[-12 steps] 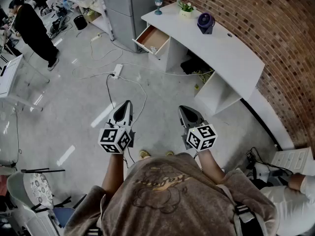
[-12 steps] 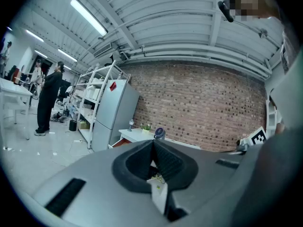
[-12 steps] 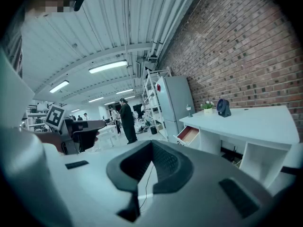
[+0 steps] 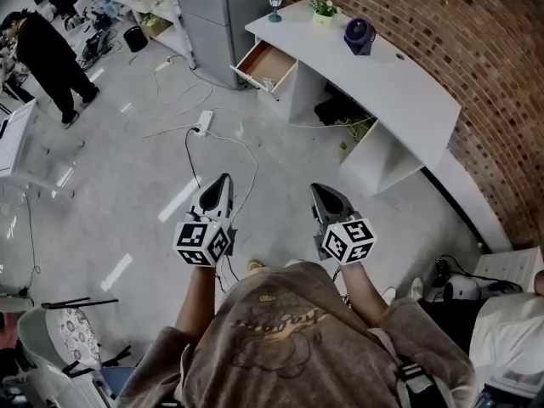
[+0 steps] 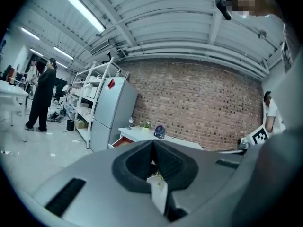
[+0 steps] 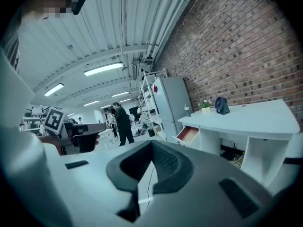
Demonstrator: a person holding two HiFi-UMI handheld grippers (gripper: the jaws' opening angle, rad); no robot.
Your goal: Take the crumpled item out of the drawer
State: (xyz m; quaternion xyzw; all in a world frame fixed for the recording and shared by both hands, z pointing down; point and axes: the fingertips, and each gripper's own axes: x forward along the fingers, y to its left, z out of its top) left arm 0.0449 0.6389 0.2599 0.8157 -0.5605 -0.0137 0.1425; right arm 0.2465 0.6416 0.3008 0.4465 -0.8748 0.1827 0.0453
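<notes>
An open drawer (image 4: 266,65) with a brown inside juts from the left end of a long white desk (image 4: 399,83) by the brick wall, far ahead of me. It shows small in the left gripper view as the drawer (image 5: 121,141) and in the right gripper view as the drawer (image 6: 188,134). I cannot make out any crumpled item in it from here. My left gripper (image 4: 221,179) and right gripper (image 4: 316,188) are held side by side over the floor, both shut and empty.
On the desk stand a small fan (image 4: 359,36), a potted plant (image 4: 322,12) and a glass (image 4: 274,6). A power strip (image 4: 203,123) and cables lie on the floor between me and the desk. A grey cabinet (image 4: 212,15) stands left of the drawer. A person (image 4: 47,53) walks at far left.
The view has shifted slightly toward the desk. The person at far left has moved further up and left. Both grippers keep the same pose.
</notes>
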